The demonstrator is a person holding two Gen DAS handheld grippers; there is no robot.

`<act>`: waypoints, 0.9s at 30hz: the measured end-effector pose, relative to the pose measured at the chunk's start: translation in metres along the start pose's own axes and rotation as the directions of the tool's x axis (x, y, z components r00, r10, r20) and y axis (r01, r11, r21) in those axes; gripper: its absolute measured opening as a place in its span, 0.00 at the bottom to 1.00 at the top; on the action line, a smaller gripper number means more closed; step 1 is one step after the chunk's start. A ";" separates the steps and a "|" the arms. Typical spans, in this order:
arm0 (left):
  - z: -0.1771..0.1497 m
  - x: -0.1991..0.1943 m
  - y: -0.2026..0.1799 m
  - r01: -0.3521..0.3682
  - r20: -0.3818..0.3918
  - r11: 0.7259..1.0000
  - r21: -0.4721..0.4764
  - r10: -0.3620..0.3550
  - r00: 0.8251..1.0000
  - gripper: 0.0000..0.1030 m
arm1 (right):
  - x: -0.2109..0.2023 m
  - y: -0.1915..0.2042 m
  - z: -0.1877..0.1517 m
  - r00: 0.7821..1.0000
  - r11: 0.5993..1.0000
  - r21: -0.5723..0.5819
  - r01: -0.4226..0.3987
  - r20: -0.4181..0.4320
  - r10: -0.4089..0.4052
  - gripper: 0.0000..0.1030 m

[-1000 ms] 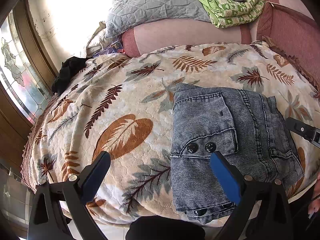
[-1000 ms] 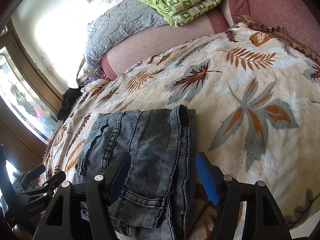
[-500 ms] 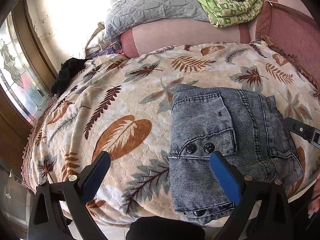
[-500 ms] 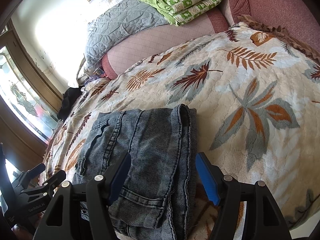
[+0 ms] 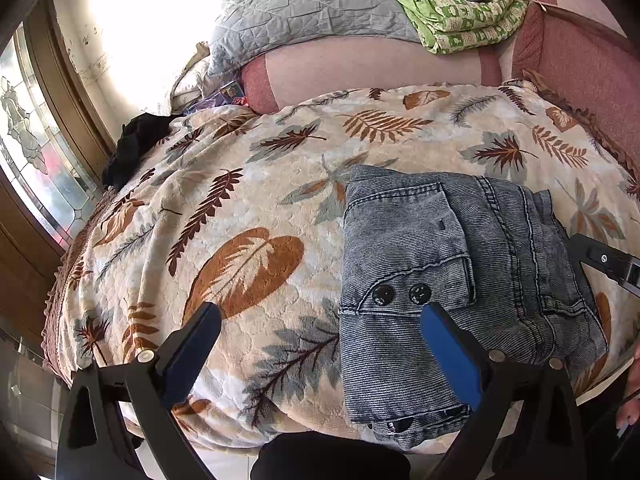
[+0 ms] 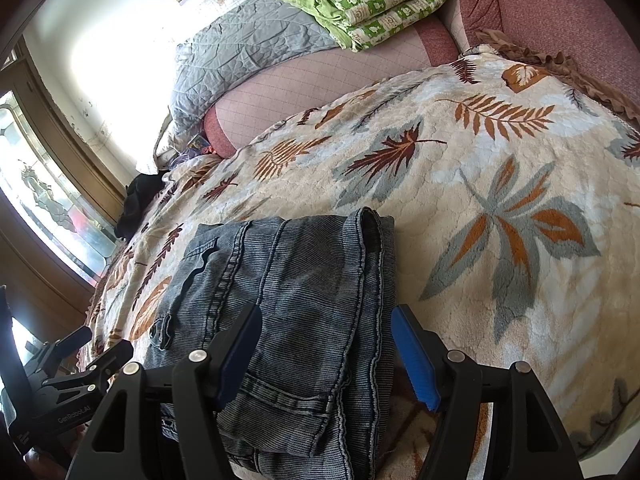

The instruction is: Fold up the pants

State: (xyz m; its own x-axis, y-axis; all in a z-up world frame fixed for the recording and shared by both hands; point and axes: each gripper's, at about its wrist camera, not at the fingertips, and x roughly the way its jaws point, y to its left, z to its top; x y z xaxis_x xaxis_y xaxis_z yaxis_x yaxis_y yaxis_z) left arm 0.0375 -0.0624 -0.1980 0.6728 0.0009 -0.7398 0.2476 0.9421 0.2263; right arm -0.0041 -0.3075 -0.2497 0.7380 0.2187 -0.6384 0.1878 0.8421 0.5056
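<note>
Pants [image 5: 460, 280] lie folded into a compact denim bundle on the bed's leaf-print blanket [image 5: 248, 216], close to the near edge of the bed, in the lower right of the left wrist view and the lower centre of the right wrist view [image 6: 288, 312]. The left claw [image 5: 316, 344] is spread wide and holds nothing; only its right finger overlaps the bundle's left part in the picture, just below the 2 black buttons [image 5: 400, 293], and its left finger sits over bare blanket. The right claw [image 6: 326, 348] is also open and empty, and its 2 fingers bracket the bundle's right edge, where the stacked layers show. I cannot tell whether either claw touches the cloth.

The bundle's long axis runs from the near edge away toward the pillows [image 5: 320, 20], in line with both claws. The right claw looks nearer and better centred on it. The fold looks done or nearly so, judging by the squared shape.

Room to move is generous: bare blanket to the left, right and beyond the bundle. The tight side is the near bed edge, where the bundle's lower corner [image 5: 400, 428] reaches the drop.
</note>
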 end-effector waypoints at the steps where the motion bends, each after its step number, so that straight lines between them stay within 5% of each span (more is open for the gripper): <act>1: 0.000 0.000 0.000 0.001 0.000 1.000 0.000 -0.001 1.000 0.97 | 0.000 0.000 0.000 1.000 1.000 0.000 0.000 0.000 0.000 0.69; 27: -0.003 0.004 0.000 0.007 -0.012 1.000 -0.002 -0.007 1.000 0.97 | 0.000 0.000 0.000 1.000 1.000 0.000 -0.002 -0.002 0.002 0.69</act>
State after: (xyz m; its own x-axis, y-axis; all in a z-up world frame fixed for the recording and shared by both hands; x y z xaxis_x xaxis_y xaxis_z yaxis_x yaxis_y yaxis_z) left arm 0.0382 -0.0611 -0.2023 0.6623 -0.0016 -0.7492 0.2507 0.9428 0.2196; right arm -0.0040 -0.3074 -0.2498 0.7373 0.2210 -0.6384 0.1861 0.8419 0.5065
